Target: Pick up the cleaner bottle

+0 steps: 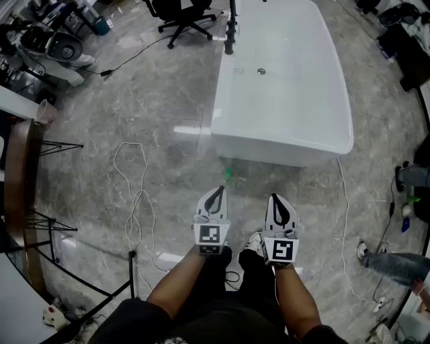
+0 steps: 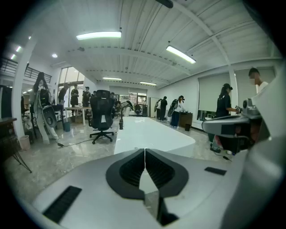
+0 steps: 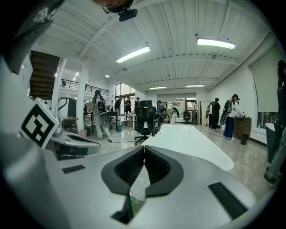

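Grey marbled floor (image 1: 134, 101) fills the head view, with a long white table (image 1: 282, 80) ahead of both claws.

**Claws.** My left claw (image 1: 217, 191) and right claw (image 1: 277, 197) are held side by side, tips towards the table. Each claw's own view shows its ribbed pads meeting at the tip, with nothing gripped: left (image 2: 145, 150), right (image 3: 144, 147).

**Task object.** The cleaner bottle (image 1: 228, 173) is a small green shape on the floor. It lies just ahead of the left claw's tip, slightly to its right, and just short of the table's near edge. It is too small to tell whether it stands or lies, or which way its long axis and neck point. Floor alone shows between the claws and it.

**Surroundings.** A white cable (image 1: 138, 195) loops over the floor to the left of the left claw. A black office chair (image 1: 181, 17) stands far ahead and left. A person's leg (image 1: 396, 265) and some bottles (image 1: 406, 216) are well to the right of the right claw.

**View differences.**
- Only the head view shows the bottle whole.
- The right gripper view gives a green glimpse (image 3: 131, 203) through the gap behind its pads.
- The left gripper view shows no green, but it does show standing people (image 2: 223, 100) beyond the table.
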